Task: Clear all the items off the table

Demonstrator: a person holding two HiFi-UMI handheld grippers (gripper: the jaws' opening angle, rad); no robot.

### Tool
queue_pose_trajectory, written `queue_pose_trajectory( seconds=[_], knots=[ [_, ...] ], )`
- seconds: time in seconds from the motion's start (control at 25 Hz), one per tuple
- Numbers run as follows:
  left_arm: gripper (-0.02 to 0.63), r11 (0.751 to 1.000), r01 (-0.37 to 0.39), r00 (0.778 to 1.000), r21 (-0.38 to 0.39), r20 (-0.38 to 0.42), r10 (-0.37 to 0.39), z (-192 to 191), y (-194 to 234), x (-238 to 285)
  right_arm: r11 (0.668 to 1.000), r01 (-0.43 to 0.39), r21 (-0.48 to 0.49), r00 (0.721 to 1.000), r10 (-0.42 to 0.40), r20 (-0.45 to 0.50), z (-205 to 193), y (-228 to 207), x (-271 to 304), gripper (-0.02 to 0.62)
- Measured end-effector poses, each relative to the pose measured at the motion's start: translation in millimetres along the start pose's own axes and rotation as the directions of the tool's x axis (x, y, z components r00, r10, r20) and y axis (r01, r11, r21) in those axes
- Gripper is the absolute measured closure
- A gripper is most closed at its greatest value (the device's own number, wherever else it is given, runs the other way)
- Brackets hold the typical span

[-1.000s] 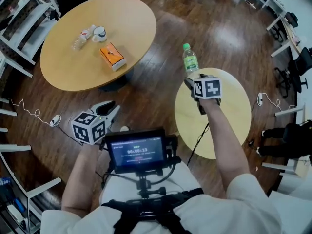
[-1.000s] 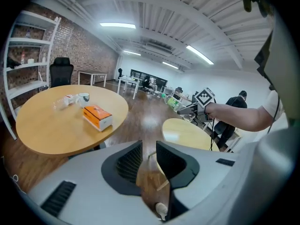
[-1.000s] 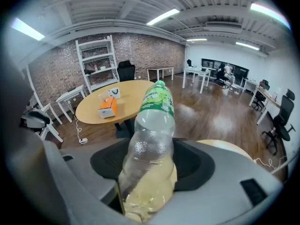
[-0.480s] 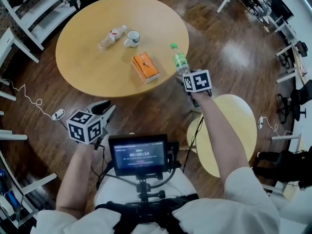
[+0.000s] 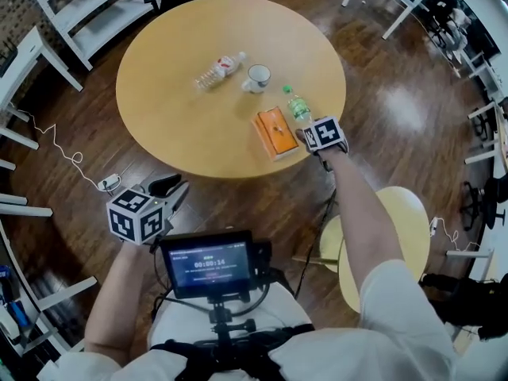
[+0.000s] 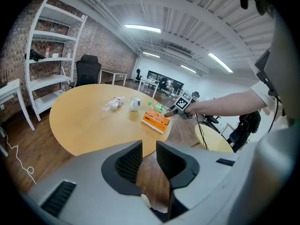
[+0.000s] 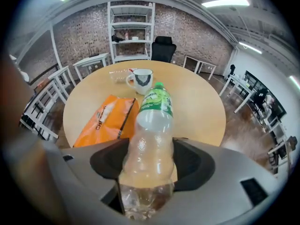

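Observation:
My right gripper (image 5: pixel 305 135) is shut on a clear bottle with a green label and cap (image 5: pixel 297 105), held upright over the near right edge of the big round wooden table (image 5: pixel 159 94). In the right gripper view the bottle (image 7: pixel 150 135) fills the space between the jaws of that gripper (image 7: pixel 150 165). An orange packet (image 5: pixel 275 132) lies just left of it. A white mug (image 5: pixel 256 78) and a clear bottle on its side (image 5: pixel 219 70) sit further in. My left gripper (image 5: pixel 176 189) hangs low near my lap, off the table, jaws together and empty.
A small yellow round table (image 5: pixel 397 244) stands at my right. White shelving (image 5: pixel 87 6) lines the far left, and a cable (image 5: pixel 71 161) trails on the wooden floor. A monitor (image 5: pixel 208 262) is mounted at my chest. A black office chair (image 6: pixel 87 71) stands beyond the big table.
My right gripper has carried the green-labelled bottle from above the small yellow table to the big table's near edge, beside the orange packet. The left gripper has stayed by my lap.

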State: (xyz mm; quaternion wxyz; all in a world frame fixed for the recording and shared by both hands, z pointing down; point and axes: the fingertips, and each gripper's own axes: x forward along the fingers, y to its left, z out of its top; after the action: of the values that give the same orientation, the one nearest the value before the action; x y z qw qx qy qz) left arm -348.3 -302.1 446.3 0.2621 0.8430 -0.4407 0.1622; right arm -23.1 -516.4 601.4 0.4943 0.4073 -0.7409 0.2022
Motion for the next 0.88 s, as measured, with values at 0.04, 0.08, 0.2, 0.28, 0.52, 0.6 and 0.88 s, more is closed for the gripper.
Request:
queue_pose_trajectory(
  seconds=[0.04, 0.08, 0.2, 0.28, 0.52, 0.6, 0.88],
  knots=[
    [0.508, 1.0, 0.0, 1.0, -0.003, -0.006, 0.0, -1, 3, 0, 1.0, -0.003, -0.024, 1.0, 0.003, -0.012, 2, 1, 9, 0.298],
    [0.508, 1.0, 0.0, 1.0, -0.005, -0.014, 0.0, -2, 6, 1, 0.999, -0.006, -0.046, 1.0, 0.005, -0.022, 4, 1, 17, 0.298],
    [0.508, 1.0, -0.006, 0.999, -0.007, -0.045, 0.005, -10, 13, 3, 0.997, -0.021, -0.07, 0.999, 0.018, -0.046, 5, 0, 37, 0.296],
    [0.508, 1.0, -0.008, 0.998, -0.013, -0.06, 0.007, -14, 16, 5, 0.997, -0.052, -0.05, 0.998, 0.05, -0.049, 2, 2, 47, 0.29],
    [0.508, 1.0, 0.024, 0.997, -0.018, -0.075, -0.025, -12, 12, 18, 0.994, -0.106, -0.012, 0.994, 0.106, -0.013, -5, 6, 54, 0.279],
    [0.508, 0.999, 0.041, 0.996, -0.009, -0.084, -0.042, -12, 7, 23, 0.994, -0.109, -0.008, 0.994, 0.109, 0.011, -3, 5, 51, 0.249],
    [0.508, 0.996, 0.086, 0.992, 0.011, -0.094, -0.084, -8, -10, 39, 0.985, -0.173, 0.019, 0.979, 0.169, 0.117, -3, 5, 27, 0.23]
  ],
)
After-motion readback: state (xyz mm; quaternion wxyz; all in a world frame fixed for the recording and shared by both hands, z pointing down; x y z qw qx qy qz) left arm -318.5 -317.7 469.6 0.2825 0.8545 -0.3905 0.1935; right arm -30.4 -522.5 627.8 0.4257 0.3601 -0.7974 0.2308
